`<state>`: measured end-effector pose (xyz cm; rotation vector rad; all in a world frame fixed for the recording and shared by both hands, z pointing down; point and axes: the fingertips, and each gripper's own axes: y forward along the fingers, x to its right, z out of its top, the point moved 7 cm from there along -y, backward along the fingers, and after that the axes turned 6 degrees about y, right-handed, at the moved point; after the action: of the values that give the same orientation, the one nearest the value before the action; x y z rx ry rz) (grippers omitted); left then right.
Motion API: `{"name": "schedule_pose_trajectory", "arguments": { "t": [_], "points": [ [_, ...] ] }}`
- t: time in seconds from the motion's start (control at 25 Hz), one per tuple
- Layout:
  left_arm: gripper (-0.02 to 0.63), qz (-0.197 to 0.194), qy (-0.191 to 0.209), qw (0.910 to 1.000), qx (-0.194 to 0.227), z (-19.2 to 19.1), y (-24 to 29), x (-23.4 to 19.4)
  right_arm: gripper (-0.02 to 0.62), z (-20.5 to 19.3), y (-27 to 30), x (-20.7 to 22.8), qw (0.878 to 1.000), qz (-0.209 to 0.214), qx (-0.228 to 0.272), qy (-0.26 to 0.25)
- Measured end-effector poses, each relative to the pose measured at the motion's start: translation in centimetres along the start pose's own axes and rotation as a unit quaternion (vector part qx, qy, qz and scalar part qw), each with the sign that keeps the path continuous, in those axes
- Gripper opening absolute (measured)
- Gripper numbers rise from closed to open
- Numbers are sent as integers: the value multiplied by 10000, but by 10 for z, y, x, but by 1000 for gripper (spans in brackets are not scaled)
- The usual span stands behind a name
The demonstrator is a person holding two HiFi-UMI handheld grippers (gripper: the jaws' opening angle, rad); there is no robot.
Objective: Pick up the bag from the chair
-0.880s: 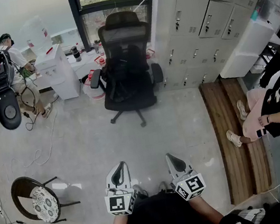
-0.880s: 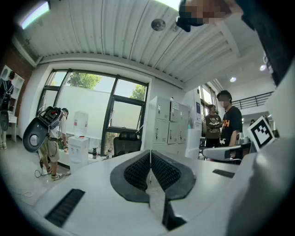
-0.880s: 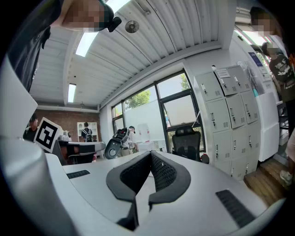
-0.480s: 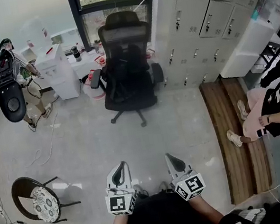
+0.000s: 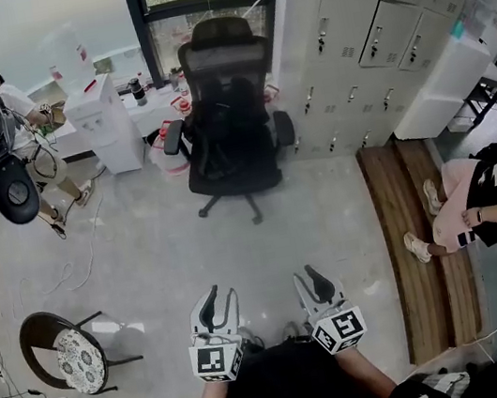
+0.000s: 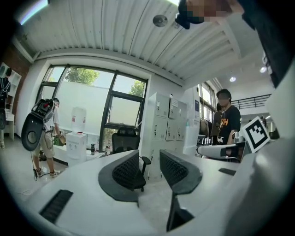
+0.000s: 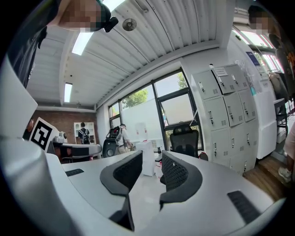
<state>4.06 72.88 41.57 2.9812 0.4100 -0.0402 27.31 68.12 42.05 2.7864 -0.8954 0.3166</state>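
A black mesh office chair (image 5: 226, 116) stands by the window at the far side of the room, also seen in the left gripper view (image 6: 123, 138) and the right gripper view (image 7: 185, 141). Something dark lies on its seat (image 5: 228, 163); I cannot make out a bag against the black chair. My left gripper (image 5: 218, 296) and right gripper (image 5: 308, 278) are side by side near my body, well short of the chair. The left gripper (image 6: 148, 159) is open with nothing between its fingers. The right gripper (image 7: 152, 161) is open and empty too.
Grey lockers (image 5: 363, 39) line the right wall beside the chair. A wooden bench (image 5: 418, 240) with a seated person (image 5: 496, 197) runs along the right. A person with a backpack (image 5: 5, 141) stands at the left near a water dispenser (image 5: 107, 123). A round stool (image 5: 72, 358) sits at the lower left.
Both grippers' jaws have spread apart from a narrower stance. The person with the backpack has shifted about at the left. The chair has not moved.
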Motion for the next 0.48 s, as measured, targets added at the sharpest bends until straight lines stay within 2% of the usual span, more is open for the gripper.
{"name": "schedule_pose_trajectory", "arguments": {
  "t": [0.04, 0.36, 0.48],
  "points": [
    [131, -23, -12, 10000, -39, -2, 0, -3, 106, -1, 2, -1, 10000, -10, -20, -2],
    [144, -74, -113, 9998, -142, -14, -19, -44, 106, -6, 30, -27, 9998, -135, -113, -59],
    [153, -162, -60, 9997, -163, -21, -23, -61, 106, -8, 37, -35, 9998, -212, -5, -45]
  ]
}}
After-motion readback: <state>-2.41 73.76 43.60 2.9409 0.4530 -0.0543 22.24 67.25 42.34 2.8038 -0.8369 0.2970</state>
